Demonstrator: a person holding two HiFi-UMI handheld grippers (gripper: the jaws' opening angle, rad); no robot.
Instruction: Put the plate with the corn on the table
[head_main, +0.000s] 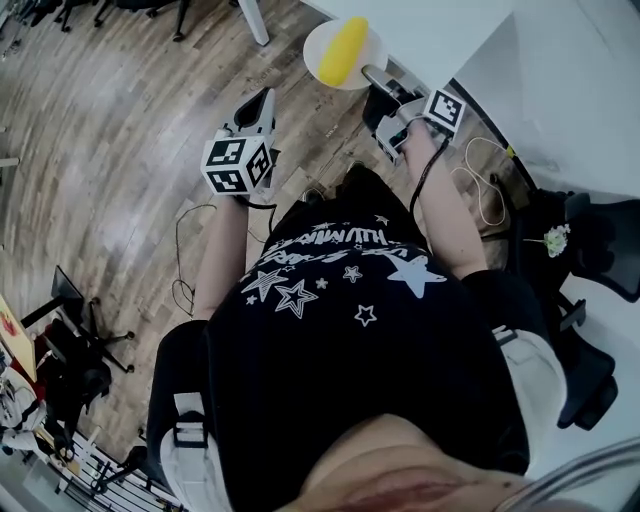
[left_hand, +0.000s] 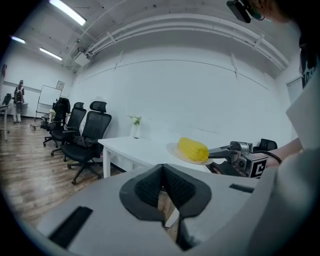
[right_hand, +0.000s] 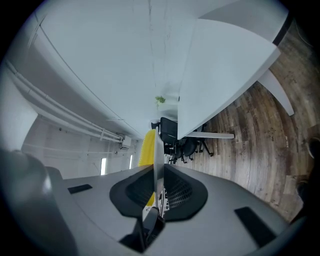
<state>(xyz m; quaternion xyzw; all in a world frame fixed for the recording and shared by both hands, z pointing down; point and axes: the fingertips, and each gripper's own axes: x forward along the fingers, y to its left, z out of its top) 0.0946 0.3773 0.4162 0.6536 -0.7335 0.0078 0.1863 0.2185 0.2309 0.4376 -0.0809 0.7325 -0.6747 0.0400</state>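
White worktop (head_main: 440, 30) is sitting just beyond the plate (head_main: 312, 45), with the right gripper (head_main: 372, 72) clamping its near rim and corn (head_main: 342, 52) riding on top.

Head view: overhead, facing steeply down.
Left gripper view: level, plate (left_hand: 171, 148) nearby, centre right.
Right gripper view: rolled sideways, against plate (right_hand: 157, 156) edge.
Shared: the plate (head_main: 312, 45).

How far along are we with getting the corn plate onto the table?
Done: the right gripper is clamped on the rim of the plate, with the corn lying on it. In hand: the plate is in the air beside the white table. Left: set it down and let go. The left gripper is shut and empty.
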